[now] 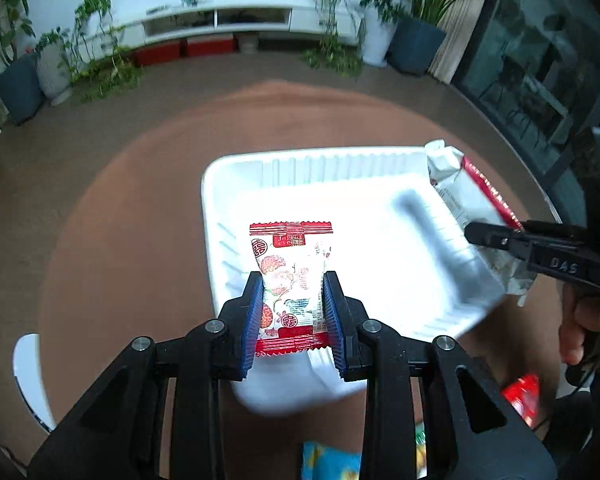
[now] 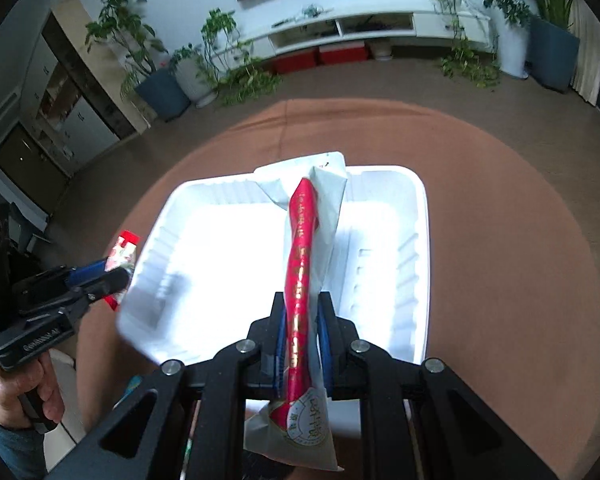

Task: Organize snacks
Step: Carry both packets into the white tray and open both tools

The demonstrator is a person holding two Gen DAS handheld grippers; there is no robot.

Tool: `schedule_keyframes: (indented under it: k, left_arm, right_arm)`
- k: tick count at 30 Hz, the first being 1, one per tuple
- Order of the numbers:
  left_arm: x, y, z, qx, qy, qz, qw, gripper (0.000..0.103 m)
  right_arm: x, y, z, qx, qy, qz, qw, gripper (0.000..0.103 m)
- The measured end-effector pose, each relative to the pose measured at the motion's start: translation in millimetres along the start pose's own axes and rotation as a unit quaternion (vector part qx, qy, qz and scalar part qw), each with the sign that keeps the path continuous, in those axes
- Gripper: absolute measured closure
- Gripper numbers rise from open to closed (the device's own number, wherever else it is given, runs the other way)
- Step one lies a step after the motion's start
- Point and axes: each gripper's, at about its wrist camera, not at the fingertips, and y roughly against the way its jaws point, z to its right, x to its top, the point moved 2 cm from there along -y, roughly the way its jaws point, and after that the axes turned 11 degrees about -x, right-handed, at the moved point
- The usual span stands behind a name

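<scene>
Surface: round, brown, bearing the tray well in from its far edge. A few loose packets lie blurred at its near edge, too indistinct to name.

Tray: white, ribbed walls, its floor bare in both views. It is light plastic and nothing pins it down; a packet dropped hard, or a finger catching the rim, could push it askew or tip it, in my judgement.

Long packet: white with a red stripe, clamped edge-on in the right hand-held gripper, whose jaws are closed tight on it. It hangs over the tray, its far end past the tray's far wall. Risk: the packet looks longer than the tray's short span; released as it points now, one end may ride up on the wall and the packet slide out onto the surface. The grip is on a thin, slippery film near one end, so it could also pivot or slip before release.

Small packet: red and white, flowered print, clamped by its sides in the left hand-held gripper, over the tray's near left corner. Risk: it sits close to the wall; a release here may land on the rim.

Both hand-held grippers work over one tray, near each other; a collision is possible if both descend together.
</scene>
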Motion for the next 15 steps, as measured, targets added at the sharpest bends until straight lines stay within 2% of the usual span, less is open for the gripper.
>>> schedule_keyframes:
  k: [5,9,12,14,15]
  left_arm:
    - [9,-41,-4,0.008,0.008,-0.049,0.9987,0.076]
    - [14,-54,11,0.022,0.004,-0.067,0.9975,0.075]
    - [13,-72,21,0.031,0.002,-0.083,0.9961,0.074]
    - [14,-81,22,0.039,0.0,-0.084,0.9957,0.073]
    - [13,-82,19,0.044,-0.008,-0.078,0.9959,0.073]
  right_arm:
    - [6,-24,4,-0.021,0.01,-0.036,0.999,0.087]
    - [10,-29,4,-0.05,0.029,-0.037,0.998,0.087]
    - [5,-40,9,-0.061,0.027,-0.055,0.996,0.087]
    - [2,-37,8,-0.067,0.033,-0.045,0.996,0.086]
    - [0,-35,8,-0.069,0.035,-0.041,0.996,0.082]
